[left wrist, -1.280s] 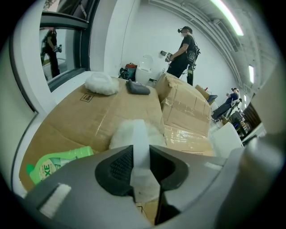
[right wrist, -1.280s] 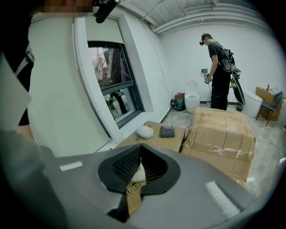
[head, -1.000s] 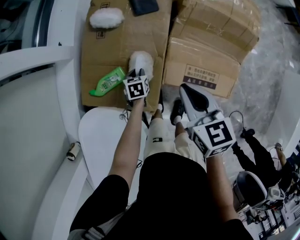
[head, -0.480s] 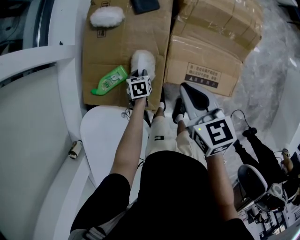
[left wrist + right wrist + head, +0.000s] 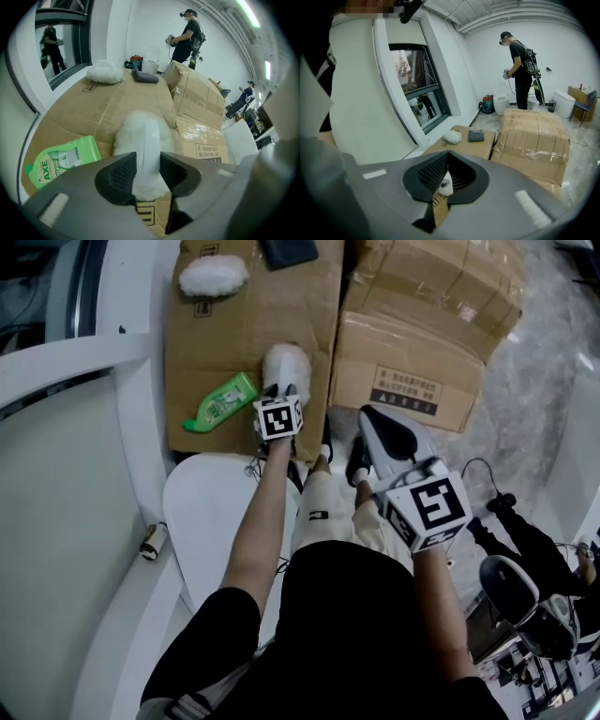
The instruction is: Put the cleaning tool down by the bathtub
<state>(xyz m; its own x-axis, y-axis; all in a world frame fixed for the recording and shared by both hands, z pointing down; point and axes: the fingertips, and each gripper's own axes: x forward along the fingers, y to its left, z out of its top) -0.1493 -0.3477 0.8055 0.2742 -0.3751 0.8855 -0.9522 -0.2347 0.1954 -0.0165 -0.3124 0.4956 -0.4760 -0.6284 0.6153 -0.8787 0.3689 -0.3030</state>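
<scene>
L gripper (image 5: 147, 161) has just been opening: jaws stand apart w/ the cleaning tool's handle (image 5: 151, 140) upright between them, pads no longer pressing it as far as we can tell, so grip reads as released. The cleaning tool (image 5: 286, 364), a white fluffy pad, lies on the flat cardboard box (image 5: 244, 324) that sits right beside the bathtub (image 5: 131, 427), so placement looks done bar the retreat. To finish well, we'd back the L gripper straight out along its own line, up and toward us, w/o twisting, since a pad catching the handle or the fluff would drag the tool. It sits near the box's R edge, by the gap to the taped box (image 5: 422, 343); a nudge that way could tip it off, so no sideways sweep to the R. The green bottle (image 5: 218, 401) lies near on the L, apart from the tool, so not much room there either. Air above the box is free; that's our way out. The second fluffy pad (image 5: 213, 276) is at the far end, well apart, no concern. R gripper (image 5: 447, 153) is clenched on nothing, held over the floor by the taped box, clear of the work.
</scene>
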